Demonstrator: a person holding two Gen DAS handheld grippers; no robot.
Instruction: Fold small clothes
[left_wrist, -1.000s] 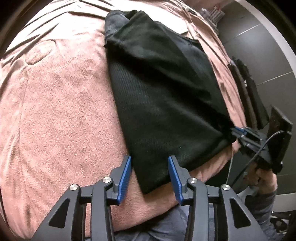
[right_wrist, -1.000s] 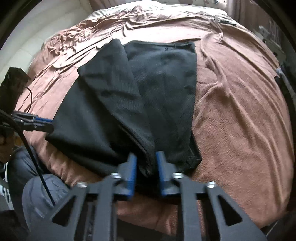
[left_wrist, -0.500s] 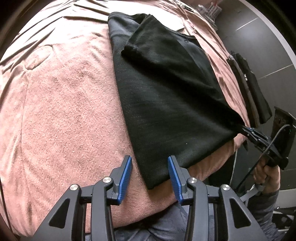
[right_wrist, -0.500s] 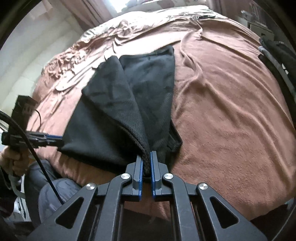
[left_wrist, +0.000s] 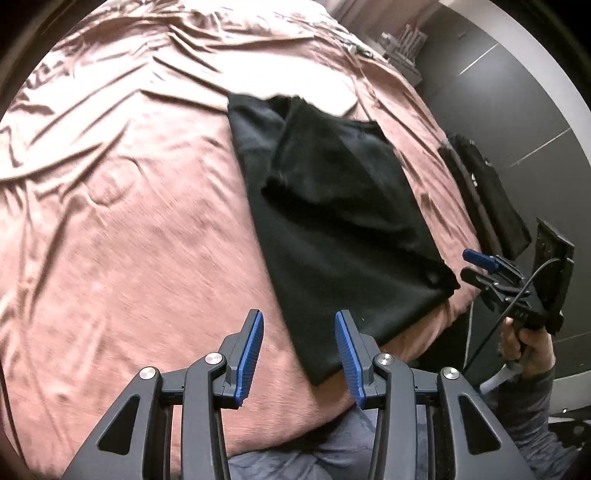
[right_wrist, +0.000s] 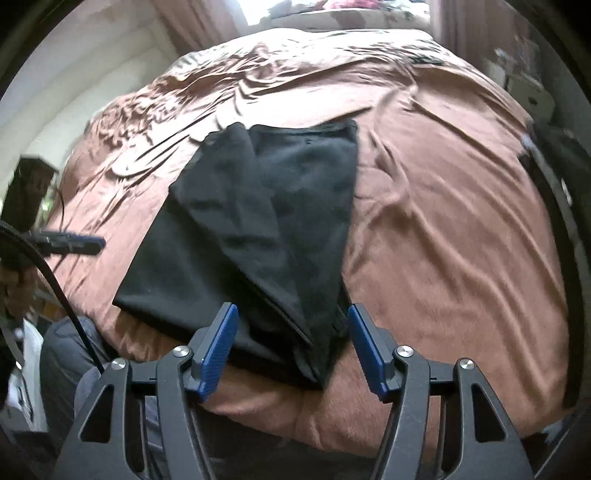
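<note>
Right gripper (right_wrist: 291, 347) just let go: fingers opening, black garment (right_wrist: 258, 229) dropped flat mid-frame on the bed (right_wrist: 443, 221). Left gripper (left_wrist: 299, 354) part-open, empty. Fold's laid down.

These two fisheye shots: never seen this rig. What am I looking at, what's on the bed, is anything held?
No robot here. A person holds a two-finger gripper in each hand, and each gripper carries a camera that looks out along its blue-padded fingers.

One view is from the left gripper: its jaws stand apart with nothing in them, and the black garment's near corner lies on the bed beyond them. At the right edge of that view you see the right gripper from the side, in the person's hand.

The other view is from the right gripper: its jaws are opening and the pads are clear of the cloth below. The left gripper shows at the left edge.

On the pink bedspread lies the garment, partly folded, one flap laid over the rest. More dark clothes sit at the bed's far right edge. Nothing is held.
</note>
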